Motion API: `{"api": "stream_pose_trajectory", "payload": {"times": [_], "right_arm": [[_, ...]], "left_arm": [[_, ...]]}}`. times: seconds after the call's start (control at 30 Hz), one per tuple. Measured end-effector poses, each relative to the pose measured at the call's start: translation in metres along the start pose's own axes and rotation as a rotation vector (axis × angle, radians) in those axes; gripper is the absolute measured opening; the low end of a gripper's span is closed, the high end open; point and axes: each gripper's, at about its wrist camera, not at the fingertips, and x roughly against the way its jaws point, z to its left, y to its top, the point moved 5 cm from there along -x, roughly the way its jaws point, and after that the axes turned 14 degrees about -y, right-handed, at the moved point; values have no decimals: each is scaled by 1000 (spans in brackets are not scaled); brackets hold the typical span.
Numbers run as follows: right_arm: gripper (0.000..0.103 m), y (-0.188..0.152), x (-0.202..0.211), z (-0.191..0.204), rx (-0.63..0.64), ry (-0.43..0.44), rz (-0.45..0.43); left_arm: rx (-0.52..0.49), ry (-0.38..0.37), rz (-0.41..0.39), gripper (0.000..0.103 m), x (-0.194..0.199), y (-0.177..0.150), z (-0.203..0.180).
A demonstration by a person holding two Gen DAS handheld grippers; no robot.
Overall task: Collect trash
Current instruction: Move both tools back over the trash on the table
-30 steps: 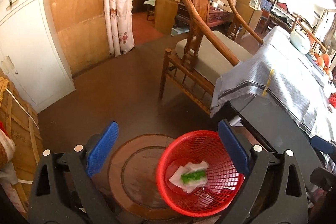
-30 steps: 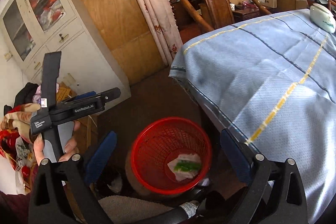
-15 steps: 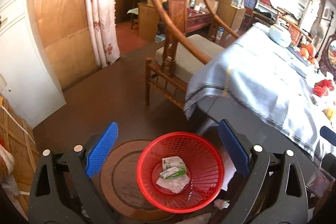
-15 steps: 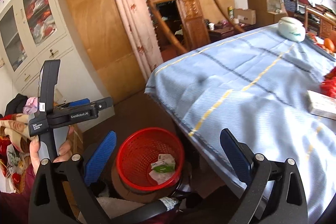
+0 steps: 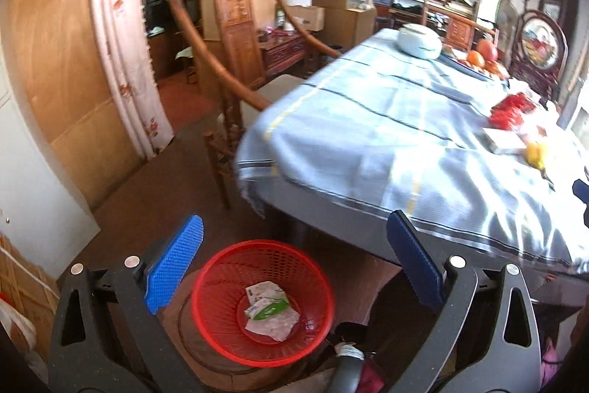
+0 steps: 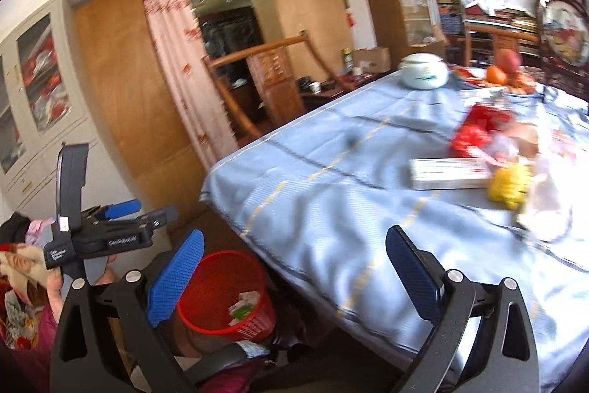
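Note:
A red mesh basket [image 5: 221, 297] stands on the floor by the table corner, with crumpled white and green wrappers [image 5: 268, 312] lying in it. My left gripper [image 5: 294, 264] hovers above the basket; its jaws are opening and nothing is between them. My right gripper [image 6: 294, 267] is open and empty over the table edge, with the basket [image 6: 254, 323] low on the left. On the blue tablecloth [image 6: 331, 209] lie red wrappers [image 6: 475, 131], a white box [image 6: 449, 172] and something yellow [image 6: 510, 186], all blurred. The left gripper [image 6: 110, 231], held by a hand, shows at the left of the right wrist view.
A wooden armchair [image 5: 228, 61] stands at the table's far corner. A white lidded pot [image 6: 423, 72] and fruit [image 6: 497, 74] sit at the table's far end. White cabinets [image 6: 36, 98] and a curtain [image 6: 176, 69] line the left wall. The basket rests on a round wooden stand [image 5: 206, 356].
Both views have swung to the right, from the floor and basket toward the tabletop. The items on the cloth have come into sight. The wrappers stay in the basket.

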Motion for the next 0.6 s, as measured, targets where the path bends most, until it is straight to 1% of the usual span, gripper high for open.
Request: {"api": "stream_pose_trajectory", "payload": {"times": [0.1,0.3,0.5,0.6], "right_arm": [[97,-3,11,-32,-48,-39,-19],[97,-5,28,-101,-143,-147,-53],[97,-10,39,-171,-221,-282,-75],[97,-11,41,-200,-242,-349,-81]], "left_arm": [[-25,-29,17,96,-5,1,-21],[-84,-77,29,96,-17,6,-66],[-161,-156,53,96,-43,26,-124],[-213,-175,54,96,-64,43,-157]]}}
